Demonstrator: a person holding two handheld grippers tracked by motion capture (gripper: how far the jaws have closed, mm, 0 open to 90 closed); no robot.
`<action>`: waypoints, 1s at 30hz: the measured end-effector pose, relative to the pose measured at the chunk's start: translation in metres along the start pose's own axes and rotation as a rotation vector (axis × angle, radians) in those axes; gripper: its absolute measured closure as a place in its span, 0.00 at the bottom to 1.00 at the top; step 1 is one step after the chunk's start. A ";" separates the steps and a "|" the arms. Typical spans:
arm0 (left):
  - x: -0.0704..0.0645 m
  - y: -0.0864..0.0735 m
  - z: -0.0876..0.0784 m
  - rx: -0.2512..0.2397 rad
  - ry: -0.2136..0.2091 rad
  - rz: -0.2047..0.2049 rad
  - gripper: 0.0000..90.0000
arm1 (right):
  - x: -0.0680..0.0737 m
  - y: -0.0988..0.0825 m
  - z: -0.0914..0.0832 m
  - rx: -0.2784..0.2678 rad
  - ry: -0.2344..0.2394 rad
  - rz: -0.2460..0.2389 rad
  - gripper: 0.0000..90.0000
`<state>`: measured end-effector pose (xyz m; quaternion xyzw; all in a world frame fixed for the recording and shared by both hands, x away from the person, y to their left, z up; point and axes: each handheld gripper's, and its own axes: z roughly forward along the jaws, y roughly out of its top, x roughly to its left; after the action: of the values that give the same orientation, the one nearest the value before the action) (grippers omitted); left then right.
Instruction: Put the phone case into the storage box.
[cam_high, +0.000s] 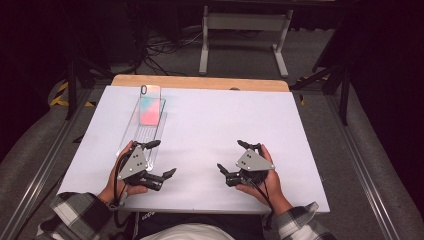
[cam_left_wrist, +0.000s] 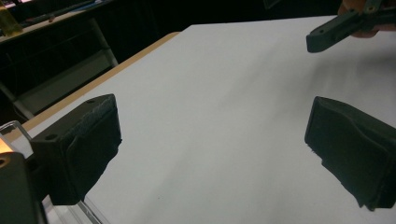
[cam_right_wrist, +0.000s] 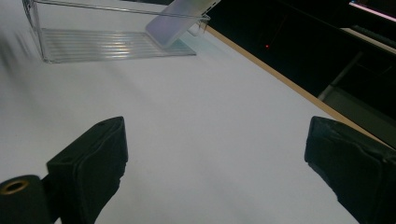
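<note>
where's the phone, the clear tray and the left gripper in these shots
phone (cam_high: 149, 107): high view, middle of its pink and teal back, leaning in the tray's far end
clear tray (cam_right_wrist: 93, 44): right gripper view, bare ribbed floor
left gripper (cam_high: 163, 159): high view, midway between its open jaw tips

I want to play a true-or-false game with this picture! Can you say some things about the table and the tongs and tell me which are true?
1. Both tongs are open. True: the left tongs and right tongs hold nothing.
2. The phone lies flat on the table. False: it leans tilted in a clear tray.
3. The tray is on the left side of the white table. True.
4. The right tongs touch the tray. False: they are well apart from it.
</note>
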<state>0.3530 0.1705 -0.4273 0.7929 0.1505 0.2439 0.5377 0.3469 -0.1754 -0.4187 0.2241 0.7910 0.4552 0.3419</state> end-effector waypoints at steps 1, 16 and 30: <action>0.000 -0.001 0.001 0.012 -0.013 -0.004 0.04 | 0.000 0.000 0.001 0.004 0.004 0.000 0.07; -0.006 -0.010 0.014 0.067 -0.056 -0.051 0.04 | 0.000 0.001 0.001 -0.002 0.013 -0.010 0.07; -0.005 -0.009 0.013 0.060 -0.048 -0.068 0.04 | -0.001 0.002 0.001 -0.004 0.009 -0.018 0.06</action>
<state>0.3566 0.1614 -0.4411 0.8088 0.1716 0.2017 0.5251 0.3482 -0.1749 -0.4166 0.2144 0.7936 0.4546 0.3428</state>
